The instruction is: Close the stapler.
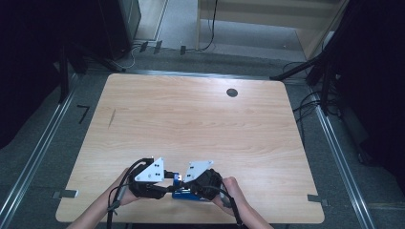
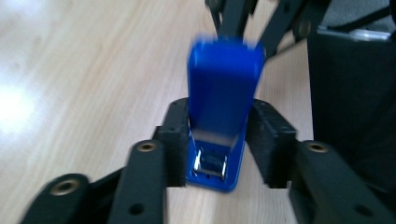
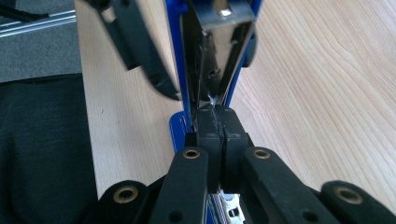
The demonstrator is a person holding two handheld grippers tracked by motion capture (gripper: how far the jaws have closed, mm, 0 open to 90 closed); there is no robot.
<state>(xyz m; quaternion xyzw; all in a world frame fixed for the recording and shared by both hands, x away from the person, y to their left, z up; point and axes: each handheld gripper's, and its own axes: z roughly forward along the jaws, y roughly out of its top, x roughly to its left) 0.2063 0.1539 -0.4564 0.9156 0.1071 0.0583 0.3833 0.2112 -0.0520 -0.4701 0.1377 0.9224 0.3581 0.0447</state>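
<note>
Grey floor with metal rails surrounds a pale wooden table [image 1: 191, 119], and cables trail across the floor beyond its far edge. A small dark round cap [image 1: 232, 92] sits in the tabletop near that far edge. Close to the near edge, between the two hands, lies a blue stapler [image 1: 184, 192].

From the high view, the left gripper [image 1: 168, 175] and the right gripper [image 1: 179, 177] point toward each other right over the stapler, each carrying a grey three-cornered plate on top, with a hand wrapped round each from below.

In the left gripper view, the left gripper [image 2: 219, 140] has its jaws part way open with the stapler [image 2: 219, 107] between them; the black pads press on either side of the blue base, so it is gripped. The blue top arm is swung up and stands tall, blurred at its upper end, and the shiny metal staple channel shows low down at the front. The other gripper's black links show behind the stapler.

In the right gripper view, the right gripper [image 3: 218, 126] has its jaws drawn together, pads almost meeting, nipped on a thin metal part at the open stapler's [image 3: 215, 56] inside. That view looks up the bright metal magazine with blue walls either side, something the left gripper view hides.
</note>
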